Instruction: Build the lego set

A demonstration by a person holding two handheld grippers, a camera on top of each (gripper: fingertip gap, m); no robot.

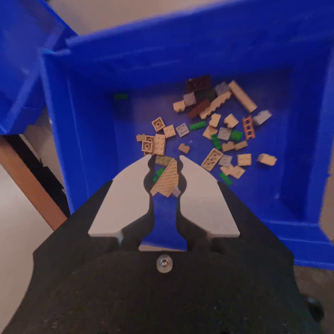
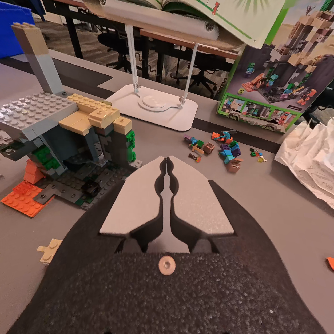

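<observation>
Over a blue bin [image 1: 180,54] hangs the left gripper [image 1: 164,159], its jaws a little apart, a narrow gap between the white fingers [image 1: 126,195]. Seen through that gap is a tan wedge plate [image 1: 167,180] with a studded top, tilted and lying lower in the bin; whether either pad touches it cannot be told, as the view is blurred. Just past the fingertips lie an olive plate [image 1: 162,160] and a tan studded brick [image 1: 160,144], with small green pieces [image 1: 159,172] beside the wedge. Across the bin floor are scattered tan, grey, brown and green bricks [image 1: 226,130], among them a small orange ladder piece [image 1: 248,129]. A second blue bin [image 1: 21,63] stands to the left. In the right wrist view the right gripper [image 2: 166,158] hovers above a grey surface [image 2: 253,207] with its jaws closed together at the tips and nothing between them. To its left, close by, stands a partly built brick model [image 2: 72,141] with grey and tan tops, green blocks at one pillar and an orange base plate. To the right lies a loose heap of small coloured pieces [image 2: 229,150]. Farther off are a white stand [image 2: 153,108] bearing an open booklet [image 2: 226,16], a printed box [image 2: 276,81], and white paper bags [image 2: 310,159]. A tan plate [image 2: 49,252] lies near the gripper's left flank.
</observation>
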